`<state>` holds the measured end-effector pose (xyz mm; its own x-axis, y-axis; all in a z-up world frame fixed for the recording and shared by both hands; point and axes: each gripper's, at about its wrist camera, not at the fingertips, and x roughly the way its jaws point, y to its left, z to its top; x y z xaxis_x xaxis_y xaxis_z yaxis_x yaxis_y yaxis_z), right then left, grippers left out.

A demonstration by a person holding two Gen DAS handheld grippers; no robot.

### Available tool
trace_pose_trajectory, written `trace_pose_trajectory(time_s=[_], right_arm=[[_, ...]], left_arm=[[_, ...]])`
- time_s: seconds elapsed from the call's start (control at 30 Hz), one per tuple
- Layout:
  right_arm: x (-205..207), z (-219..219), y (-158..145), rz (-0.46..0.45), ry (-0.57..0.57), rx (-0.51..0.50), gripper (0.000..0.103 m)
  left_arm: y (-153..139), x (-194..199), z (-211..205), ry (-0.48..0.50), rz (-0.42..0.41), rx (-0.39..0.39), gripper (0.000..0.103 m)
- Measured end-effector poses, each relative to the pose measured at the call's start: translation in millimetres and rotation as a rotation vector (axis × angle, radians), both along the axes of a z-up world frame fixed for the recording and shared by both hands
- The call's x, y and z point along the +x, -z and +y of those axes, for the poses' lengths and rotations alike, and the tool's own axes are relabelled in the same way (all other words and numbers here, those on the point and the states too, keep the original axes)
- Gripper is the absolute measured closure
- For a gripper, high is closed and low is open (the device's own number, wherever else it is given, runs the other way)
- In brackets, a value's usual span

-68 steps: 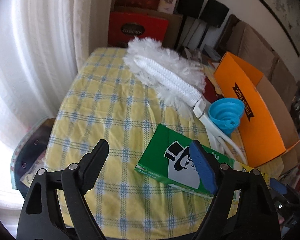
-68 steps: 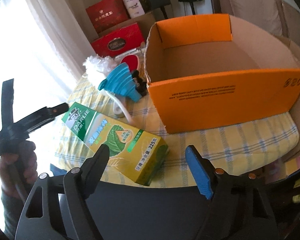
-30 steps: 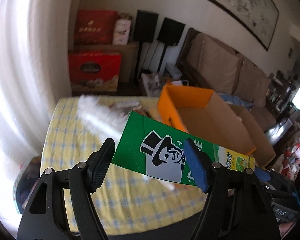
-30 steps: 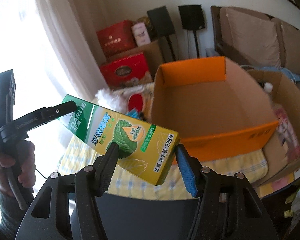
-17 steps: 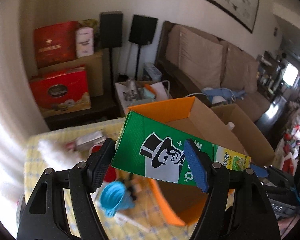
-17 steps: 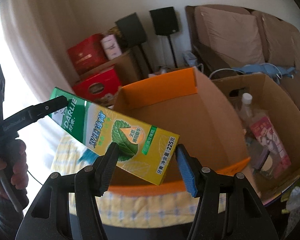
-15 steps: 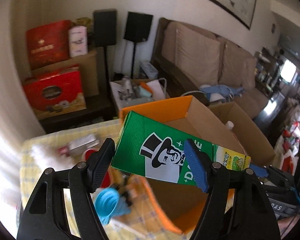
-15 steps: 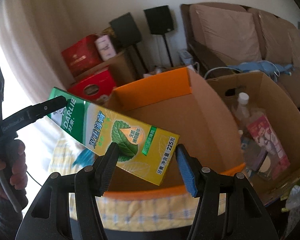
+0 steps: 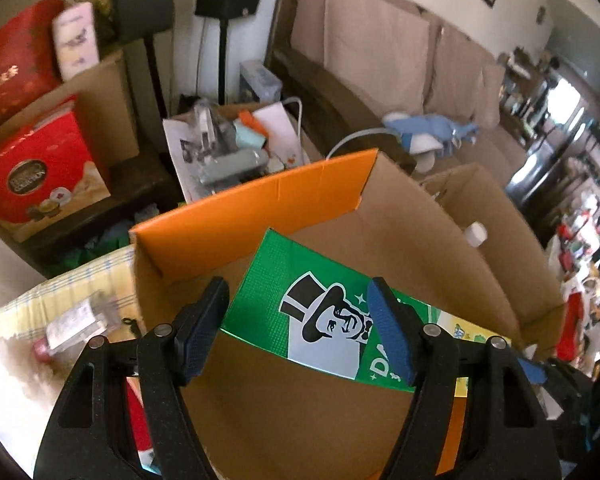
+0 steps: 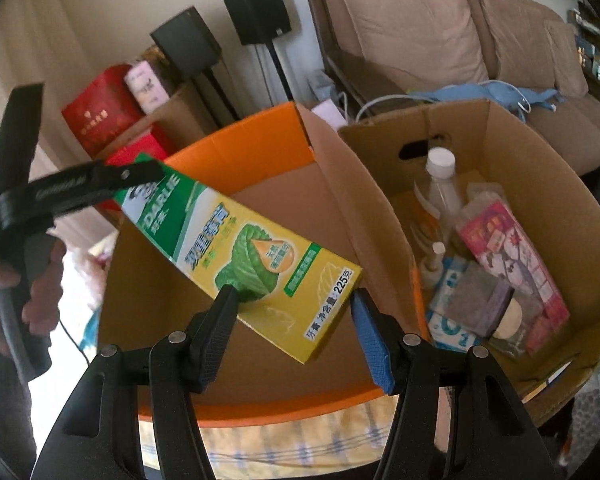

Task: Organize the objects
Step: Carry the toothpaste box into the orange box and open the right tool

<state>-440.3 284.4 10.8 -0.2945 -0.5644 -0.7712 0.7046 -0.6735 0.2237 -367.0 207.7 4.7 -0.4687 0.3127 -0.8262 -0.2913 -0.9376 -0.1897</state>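
1. The long green-and-yellow cardboard toothpaste carton (image 10: 244, 248) was held in the air, one hand-held gripper at each end. Some two seconds earlier it had lain flat on the yellow-checked worktop (image 9: 72, 280), both pairs of jaws standing open around it.
2. The left hand-held gripper (image 9: 300, 320) was clamped across the green end with the top-hat figure, pads pressed to both long edges. The right hand-held gripper (image 10: 292, 320) gripped the yellow end the same way. The width of both grips looked unchanged over the last second.
3. A second earlier the carton hung over the worktop, short of the orange-sided open cardboard box (image 10: 240, 136). It had since travelled sideways and a little down, and was now above the box's open mouth, tilted, green end higher in the right wrist view.
4. The box's brown floor (image 9: 300, 412) showed bare beneath the carton; no contact with floor or walls could be seen.
5. A second, plain brown cardboard box (image 10: 512, 152) stood just beside the orange one, holding a clear plastic bottle (image 10: 440, 184) and packets. The carton was not over it.
6. Judgement: pick-up and carry looked done. Lowering and release remained; both grips would likely need to let go together so the carton drops flat.
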Motion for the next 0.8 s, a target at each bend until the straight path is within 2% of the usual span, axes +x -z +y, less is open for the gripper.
trace_pose_trajectory(time_s=[0.07,0.23,0.33,0.37,0.5,0.57,0.63,0.67,0.8], right_arm=[[0,0,3,0.007,-0.007,0.018,0.043],[8,-3,1,0.069,-0.037,0.056,0.044],[14,-10,-3,0.114,-0.072,0.078,0.044],[16,-14,-4,0.126,-0.082,0.083,0.044],[23,-28,-6,0.146,-0.140,0.090,0.044],[27,-42,-6,0.148,-0.195,0.109,0.040],[29,-57,-5,0.151,-0.243,0.126,0.026],[29,-67,-2,0.146,-0.279,0.144,0.023],[26,-99,11,0.164,-0.368,0.238,0.022]], left_arm=[[10,-5,5,0.016,-0.028,-0.008,0.036],[15,1,1,0.001,-0.028,-0.023,0.035],[8,16,-11,-0.004,-0.018,-0.002,0.030],[5,21,-14,-0.046,-0.010,-0.001,0.026],[-14,45,-33,-0.069,0.026,0.002,0.019],[-24,59,-48,-0.099,0.030,0.022,0.014],[-32,72,-63,-0.115,0.031,0.065,0.011],[-35,77,-68,-0.120,0.034,0.074,0.011],[-41,96,-93,-0.159,0.043,0.085,0.005]])
